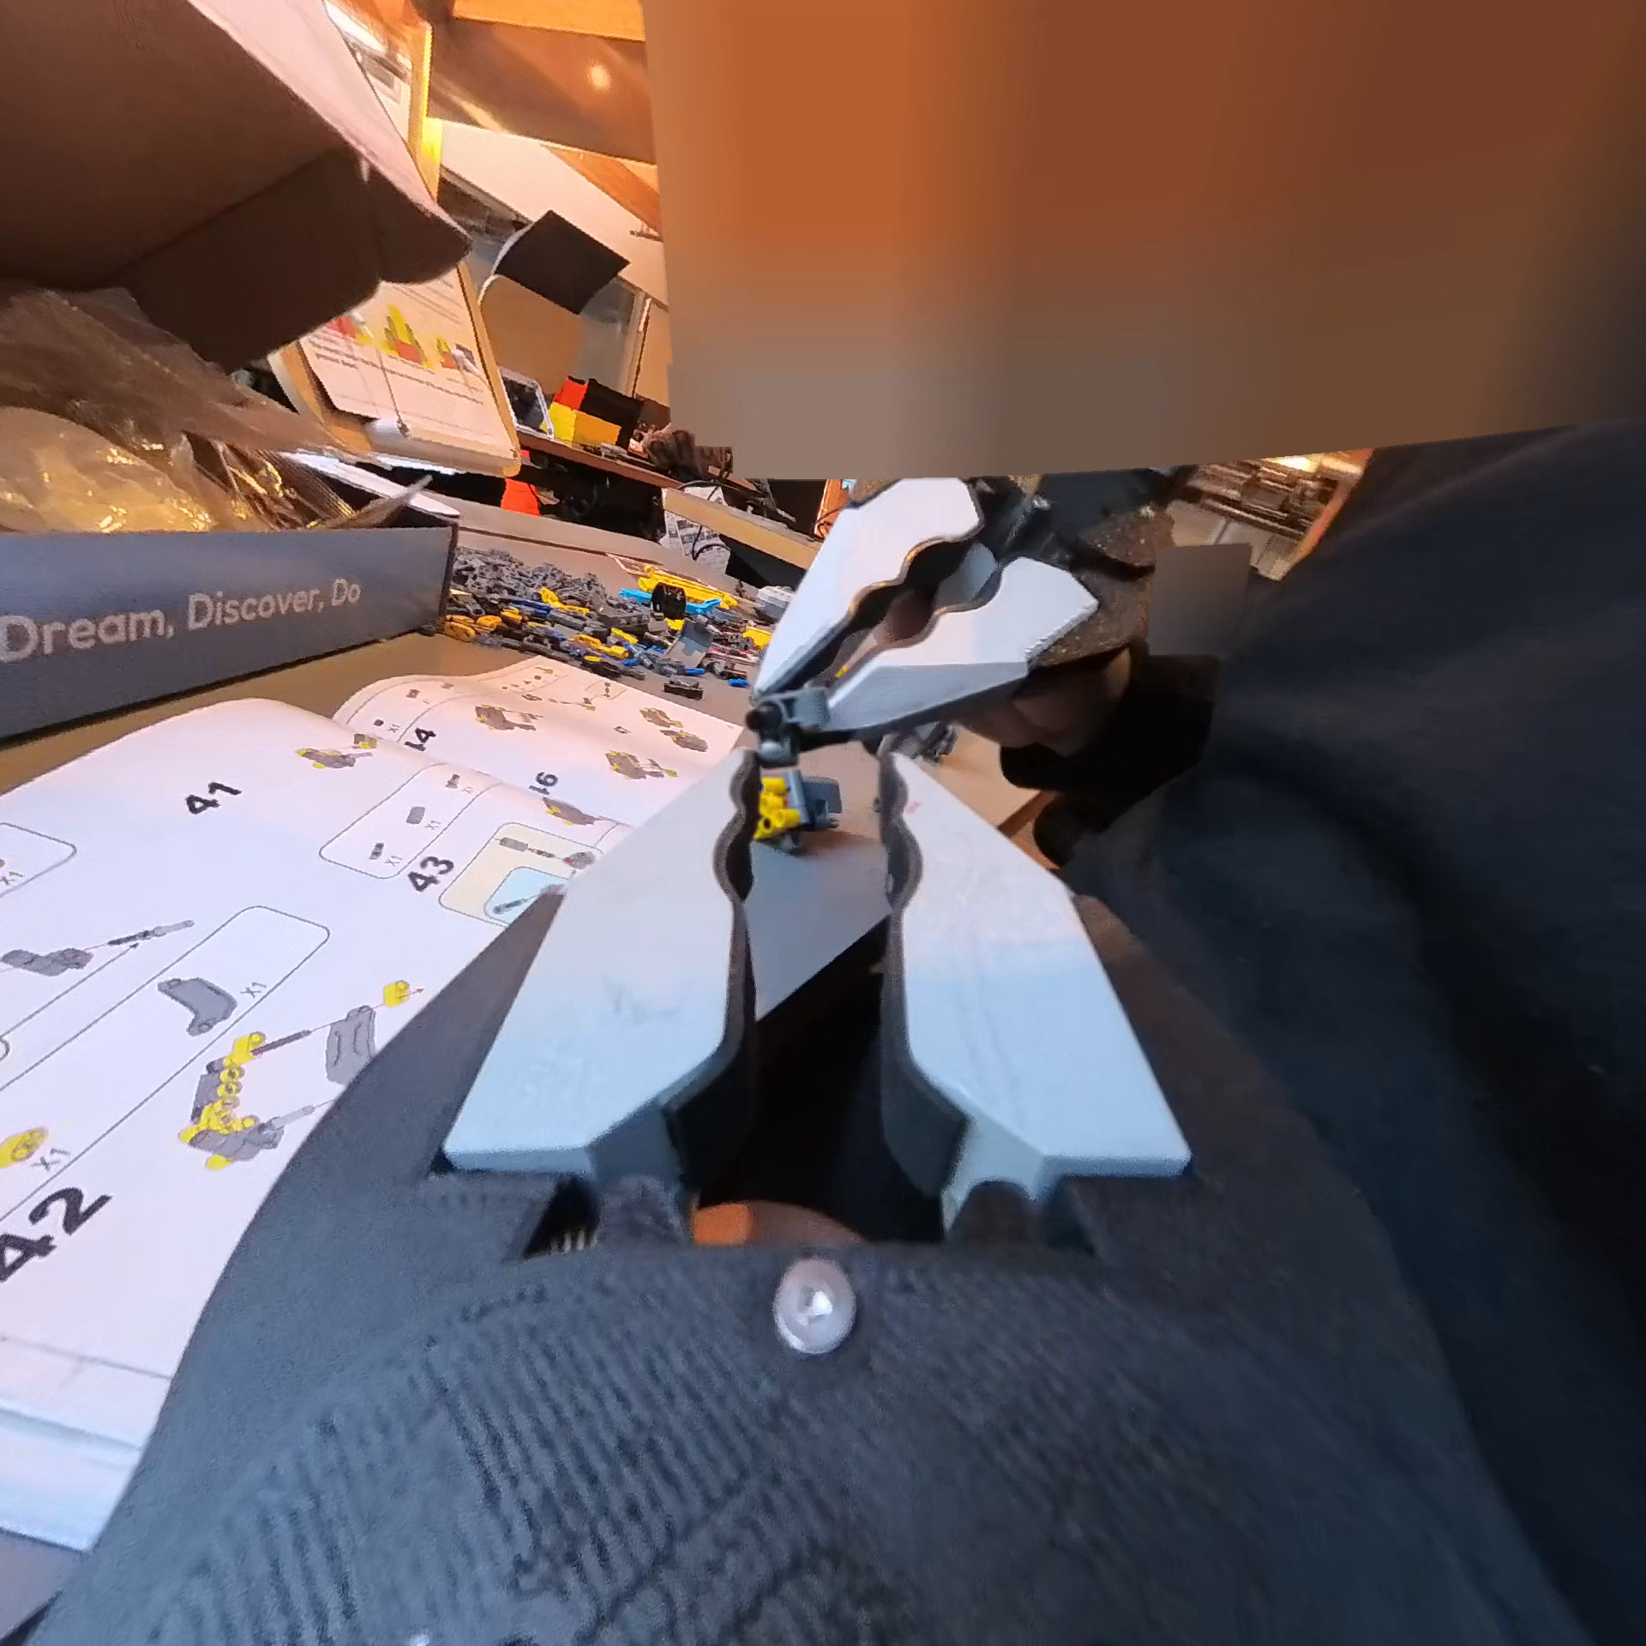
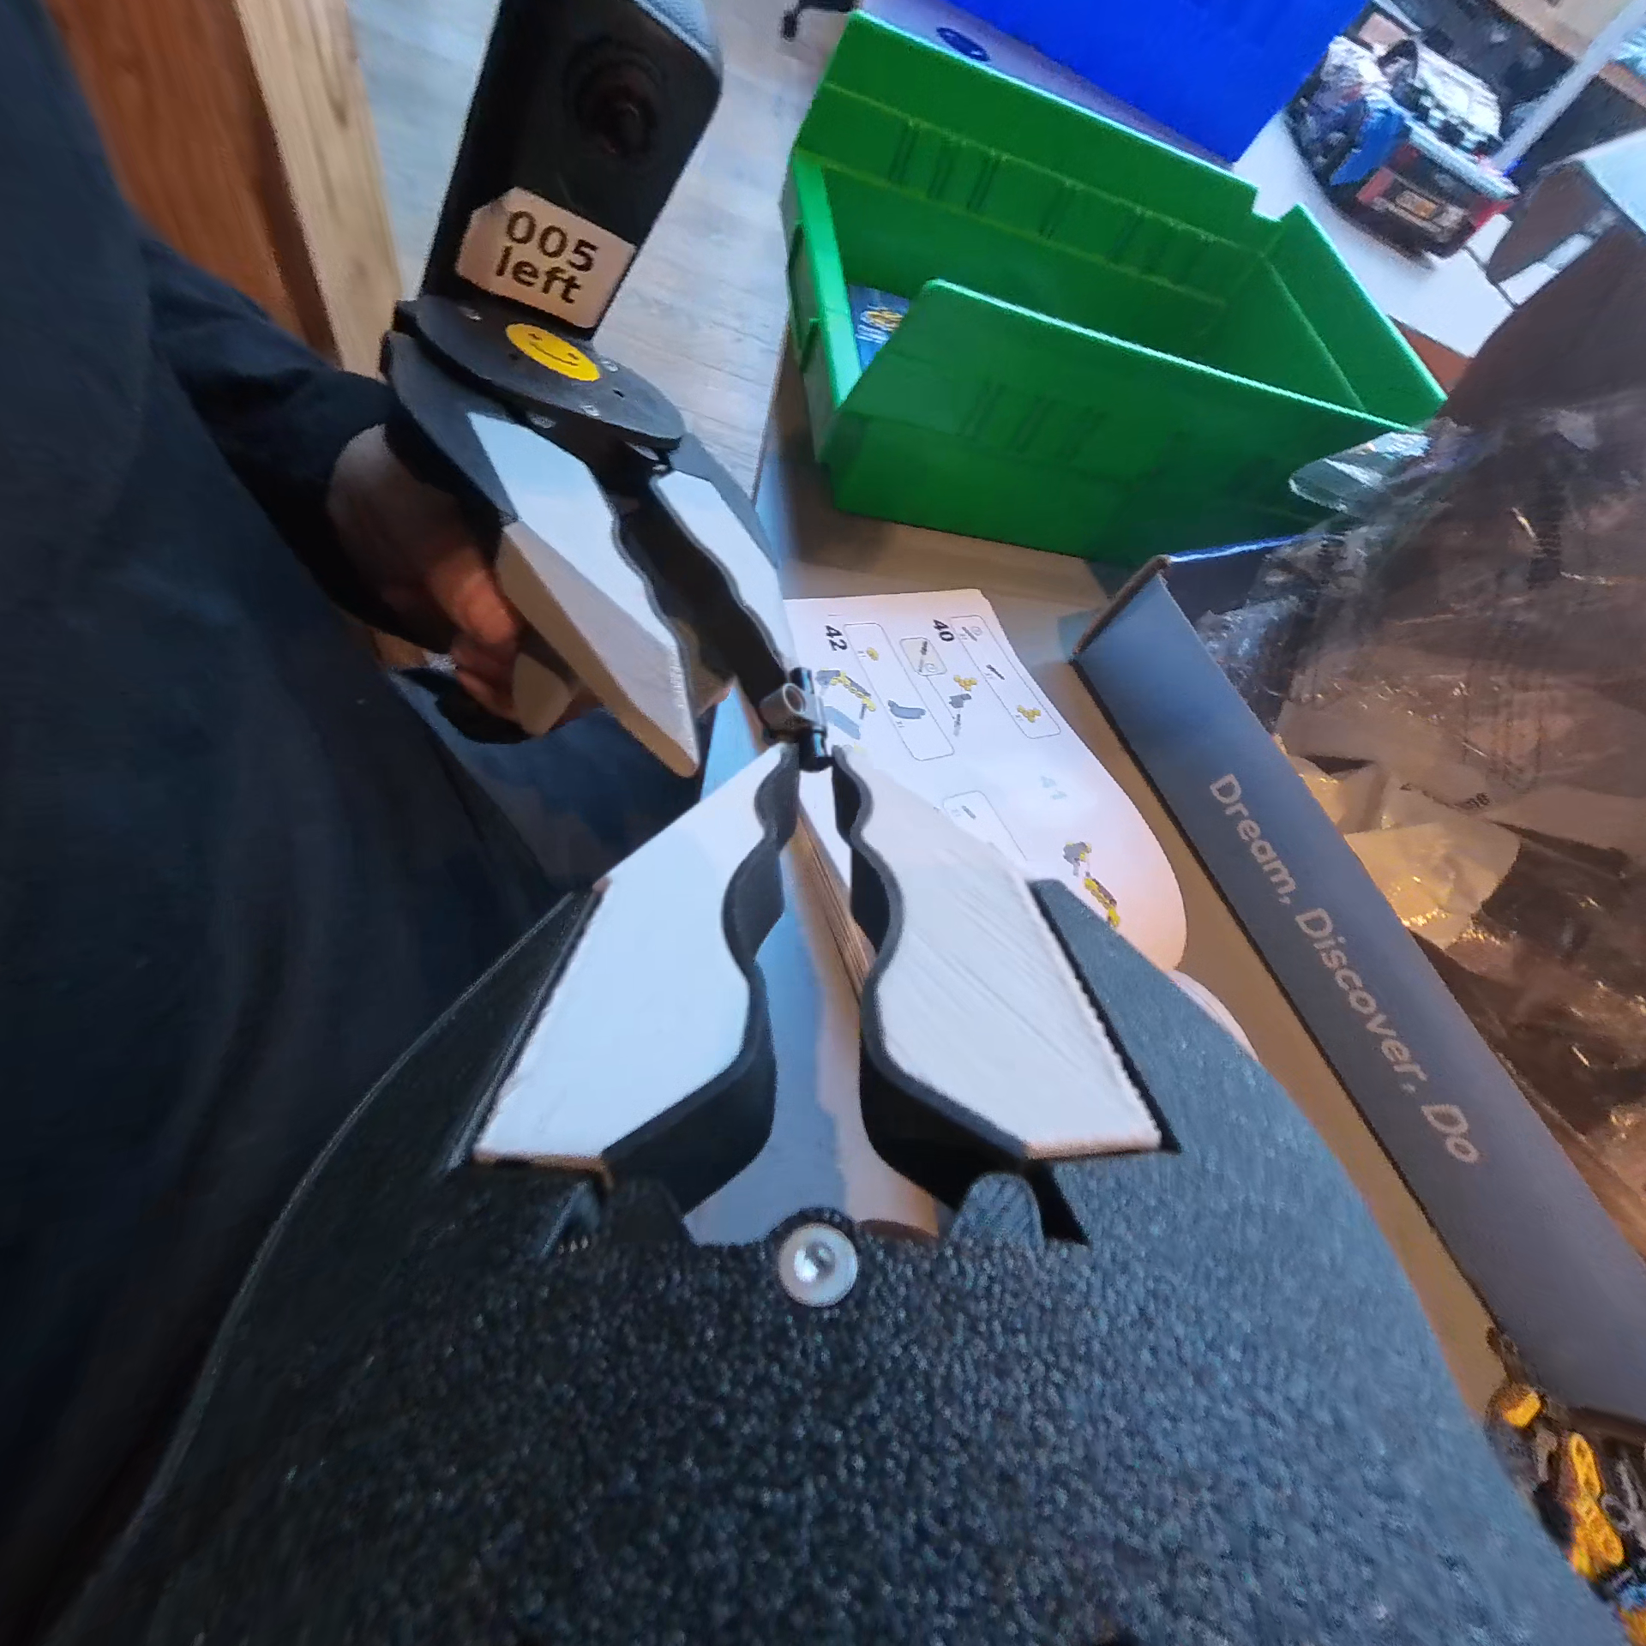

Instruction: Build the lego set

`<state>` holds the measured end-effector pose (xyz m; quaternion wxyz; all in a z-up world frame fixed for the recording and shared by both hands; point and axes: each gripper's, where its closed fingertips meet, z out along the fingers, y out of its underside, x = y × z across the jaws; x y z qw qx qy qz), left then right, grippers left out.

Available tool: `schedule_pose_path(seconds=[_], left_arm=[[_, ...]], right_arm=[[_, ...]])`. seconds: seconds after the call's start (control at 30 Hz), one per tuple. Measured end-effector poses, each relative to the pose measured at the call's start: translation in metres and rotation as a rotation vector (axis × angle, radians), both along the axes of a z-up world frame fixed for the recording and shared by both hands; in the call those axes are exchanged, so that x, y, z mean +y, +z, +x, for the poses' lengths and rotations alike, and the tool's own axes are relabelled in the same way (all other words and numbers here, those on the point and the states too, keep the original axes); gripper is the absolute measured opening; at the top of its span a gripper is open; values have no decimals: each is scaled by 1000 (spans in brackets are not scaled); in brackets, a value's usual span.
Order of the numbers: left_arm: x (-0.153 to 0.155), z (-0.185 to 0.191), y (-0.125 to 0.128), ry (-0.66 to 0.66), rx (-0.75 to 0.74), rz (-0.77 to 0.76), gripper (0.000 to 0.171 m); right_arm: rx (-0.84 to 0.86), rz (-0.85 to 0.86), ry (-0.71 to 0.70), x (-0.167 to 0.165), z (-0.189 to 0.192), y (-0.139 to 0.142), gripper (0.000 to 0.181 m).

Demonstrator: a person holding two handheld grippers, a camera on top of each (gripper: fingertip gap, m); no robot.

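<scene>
Ridged grey jaws, knobbly grey connector point(image 2: 795, 704), glossy booklet point(image 1: 223, 962)

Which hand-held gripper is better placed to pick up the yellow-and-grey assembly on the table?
Probably left: the left hand-held gripper is open with the yellow-and-grey assembly just beyond its tips; the right hand-held gripper is shut on a small grey piece.

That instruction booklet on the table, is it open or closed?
Open. The instruction booklet lies spread flat, two facing pages of numbered building steps showing on either side of its centre fold.
</scene>
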<state>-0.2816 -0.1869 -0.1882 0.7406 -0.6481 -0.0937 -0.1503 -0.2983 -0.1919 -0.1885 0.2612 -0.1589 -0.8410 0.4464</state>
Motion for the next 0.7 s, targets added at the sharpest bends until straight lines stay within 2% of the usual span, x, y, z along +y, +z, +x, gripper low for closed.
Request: schedule_pose_path(seconds=[0.07,0.2,0.3,0.5,0.7], left_arm=[[0,-2,3,3,-48,10,29],[1,-9,3,8,-160,16,22],[0,-13,3,5,-221,25,24],[2,-11,-1,-21,-241,7,29],[-1,-14,2,-3,-231,22,15]], right_arm=[[16,-14,-47,1,-4,0,7],[61,3,-83,1,-5,-3,7],[103,52,-117,4,-8,-6,7],[96,69,-109,-1,-6,-11,7],[87,84,-99,-2,-3,-14,7]])
